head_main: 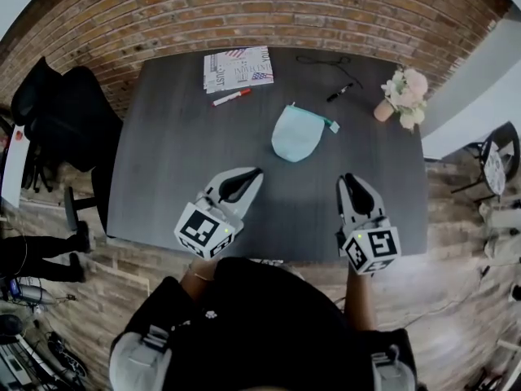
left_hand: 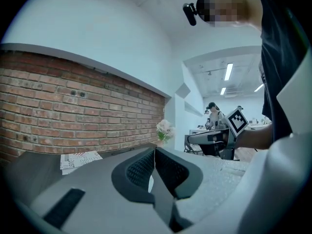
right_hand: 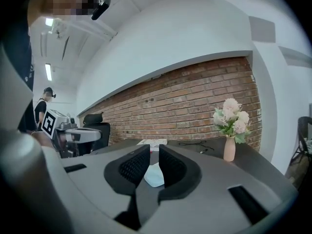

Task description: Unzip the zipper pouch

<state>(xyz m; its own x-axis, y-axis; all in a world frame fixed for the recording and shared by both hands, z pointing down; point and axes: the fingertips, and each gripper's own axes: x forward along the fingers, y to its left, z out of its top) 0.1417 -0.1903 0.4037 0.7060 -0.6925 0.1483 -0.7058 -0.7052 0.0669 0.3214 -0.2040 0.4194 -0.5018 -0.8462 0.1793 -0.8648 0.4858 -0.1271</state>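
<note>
A pale teal zipper pouch [head_main: 297,132] lies flat on the dark table [head_main: 171,161], its zip edge and small pull tag toward the far right. Through the gap of the right gripper's jaws the pouch [right_hand: 155,175] shows some way ahead. My left gripper [head_main: 254,173] hovers over the table's near left part, jaws pressed together on nothing; the left gripper view [left_hand: 155,152] confirms this. My right gripper [head_main: 348,178] hovers at the near right, jaws a little apart and empty, as the right gripper view [right_hand: 154,152] shows. Both grippers stay short of the pouch.
At the table's far edge lie a printed sheet [head_main: 237,68], a red marker [head_main: 231,98], a black pen [head_main: 339,93] and a thin cable [head_main: 326,59]. A vase of pale flowers [head_main: 403,94] stands at the far right corner. A black chair [head_main: 61,120] is left of the table.
</note>
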